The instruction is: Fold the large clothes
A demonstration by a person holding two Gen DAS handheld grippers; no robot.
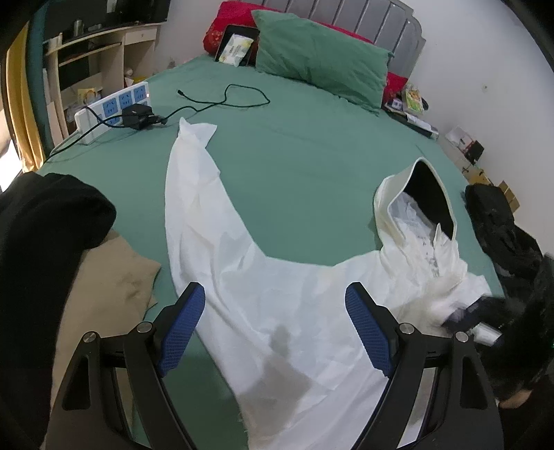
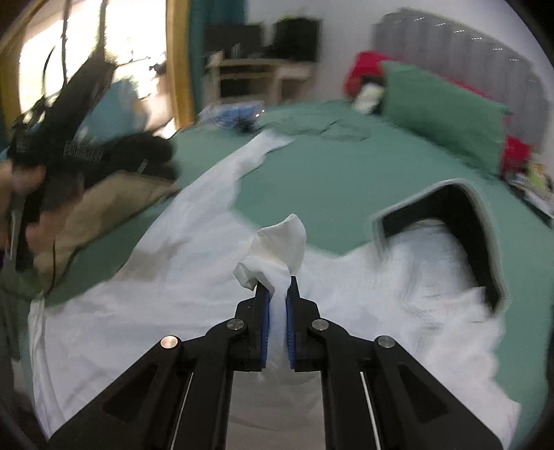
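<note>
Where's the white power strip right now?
In the left wrist view, the power strip sits at the bed's far left edge, beside the black charger.

A green-sheeted bed (image 1: 304, 145) stretches ahead of the claw, ending in a grey padded headboard (image 1: 349, 15) against a white wall (image 1: 484, 65). Ahead to the left stands a pale wooden desk (image 1: 104, 52). Further left, a yellow curtain (image 2: 180, 62) edges a bright window (image 2: 86, 45). Boxes (image 1: 484, 173) sit on the floor far right.
</note>
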